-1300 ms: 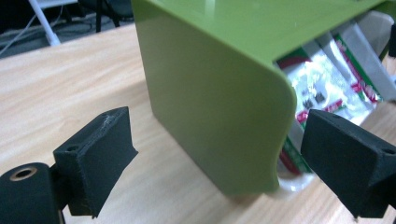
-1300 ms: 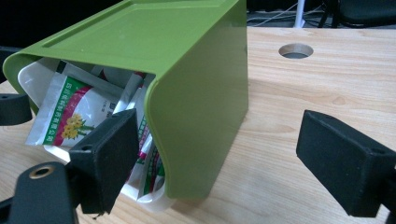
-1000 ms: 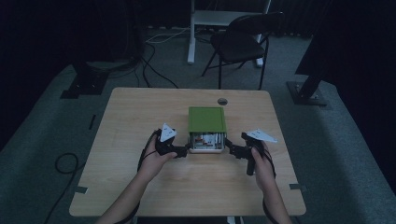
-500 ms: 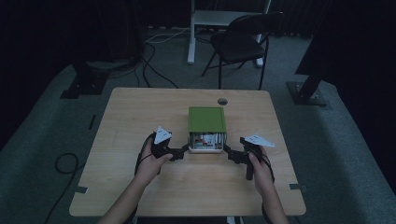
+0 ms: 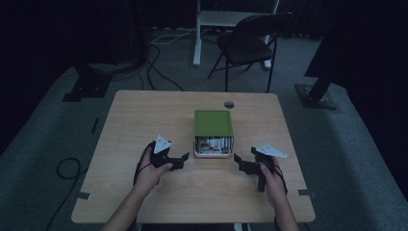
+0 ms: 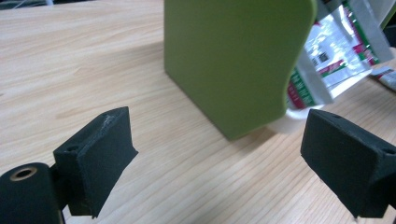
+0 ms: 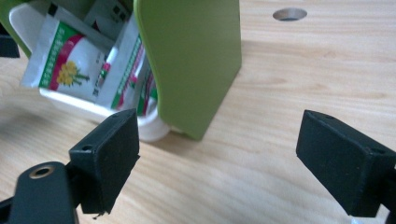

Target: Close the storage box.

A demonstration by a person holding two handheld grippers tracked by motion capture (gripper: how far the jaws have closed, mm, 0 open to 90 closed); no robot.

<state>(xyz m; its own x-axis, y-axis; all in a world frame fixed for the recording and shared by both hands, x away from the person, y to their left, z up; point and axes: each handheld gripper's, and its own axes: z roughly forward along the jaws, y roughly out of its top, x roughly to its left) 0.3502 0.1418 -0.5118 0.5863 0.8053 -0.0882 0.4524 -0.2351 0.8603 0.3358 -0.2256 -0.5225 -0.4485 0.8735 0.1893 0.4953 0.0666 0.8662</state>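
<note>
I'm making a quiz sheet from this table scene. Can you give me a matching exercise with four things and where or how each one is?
Things:
1. green box
2. sachets
3. left gripper
4. round hole

Descriptions:
A. in the tabletop, beyond the box
B. jaws open, empty, left of the box
C. mid-table, between the two grippers
D. packed in the white tray at the box's open end

Pairs: 1-C, 2-D, 3-B, 4-A
</note>
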